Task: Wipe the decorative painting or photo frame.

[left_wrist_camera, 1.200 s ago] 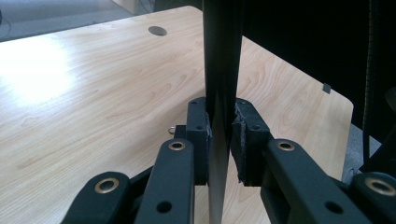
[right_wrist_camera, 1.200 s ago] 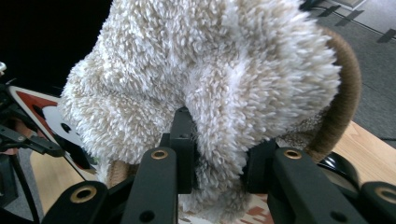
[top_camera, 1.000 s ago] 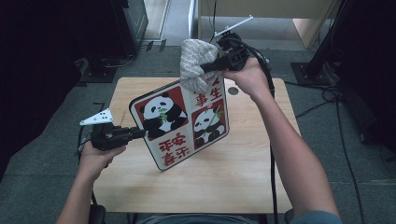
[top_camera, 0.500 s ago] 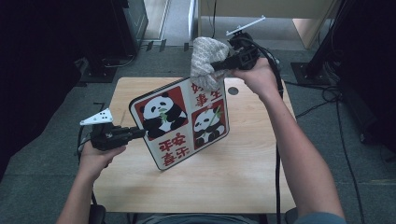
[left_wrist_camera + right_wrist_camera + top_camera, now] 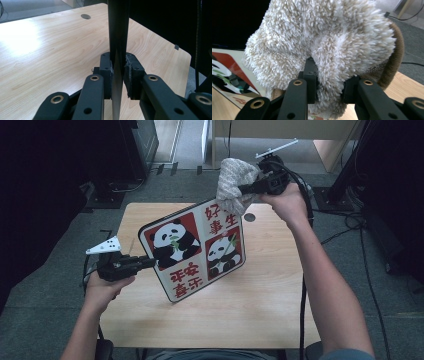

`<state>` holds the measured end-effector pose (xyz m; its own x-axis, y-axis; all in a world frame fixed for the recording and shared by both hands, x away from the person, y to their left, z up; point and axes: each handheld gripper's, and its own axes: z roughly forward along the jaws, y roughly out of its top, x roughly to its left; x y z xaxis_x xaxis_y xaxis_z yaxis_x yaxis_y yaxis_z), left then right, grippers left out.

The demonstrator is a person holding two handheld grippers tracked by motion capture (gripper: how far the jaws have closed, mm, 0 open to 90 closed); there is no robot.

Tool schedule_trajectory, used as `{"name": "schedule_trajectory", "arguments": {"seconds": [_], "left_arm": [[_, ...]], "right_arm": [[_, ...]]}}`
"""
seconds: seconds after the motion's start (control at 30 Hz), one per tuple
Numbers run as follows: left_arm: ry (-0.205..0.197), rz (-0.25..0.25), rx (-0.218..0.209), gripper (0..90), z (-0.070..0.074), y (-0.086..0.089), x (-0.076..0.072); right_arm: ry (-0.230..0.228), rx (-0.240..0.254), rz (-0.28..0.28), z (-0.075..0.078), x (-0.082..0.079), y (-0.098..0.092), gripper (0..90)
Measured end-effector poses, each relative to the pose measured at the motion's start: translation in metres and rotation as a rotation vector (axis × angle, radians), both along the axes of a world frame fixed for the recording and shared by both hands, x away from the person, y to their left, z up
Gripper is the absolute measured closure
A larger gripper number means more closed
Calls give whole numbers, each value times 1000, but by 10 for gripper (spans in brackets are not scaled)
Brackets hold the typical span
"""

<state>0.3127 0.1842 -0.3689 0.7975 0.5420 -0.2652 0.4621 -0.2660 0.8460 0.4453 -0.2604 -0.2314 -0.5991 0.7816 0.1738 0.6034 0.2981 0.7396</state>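
Observation:
A flat board (image 5: 192,251) printed with two pandas and red characters stands tilted above the wooden table (image 5: 260,310). My left gripper (image 5: 145,264) is shut on its left edge; in the left gripper view the thin board edge (image 5: 117,50) runs up between the pads (image 5: 106,72). My right gripper (image 5: 245,188) is shut on a fluffy beige cloth (image 5: 232,182), which hangs at the board's top right corner. In the right gripper view the cloth (image 5: 324,40) bunches between the jaws, with the board (image 5: 229,72) at lower left.
The table has a round cable hole (image 5: 249,217) near its far edge. Dark furniture and cables stand on the grey floor around it. A cable (image 5: 302,300) trails along the person's right forearm.
The right gripper with the cloth has moved rightward and slightly away along the board's top edge. The left gripper and the board have stayed put.

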Motion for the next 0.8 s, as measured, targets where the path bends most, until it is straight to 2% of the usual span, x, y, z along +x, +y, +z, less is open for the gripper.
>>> {"name": "schedule_trajectory", "arguments": {"seconds": [0.33, 0.57, 0.8], "left_arm": [[3, -1, 2, 788, 0, 0, 0], [1, -2, 0, 787, 0, 0, 0], [0, -2, 1, 787, 0, 0, 0]], "right_arm": [[-36, -27, -63, 3, 1, -21, 719], [-66, -34, -130, 5, 1, -36, 719], [-94, -70, -192, -1, 3, -45, 719]]}}
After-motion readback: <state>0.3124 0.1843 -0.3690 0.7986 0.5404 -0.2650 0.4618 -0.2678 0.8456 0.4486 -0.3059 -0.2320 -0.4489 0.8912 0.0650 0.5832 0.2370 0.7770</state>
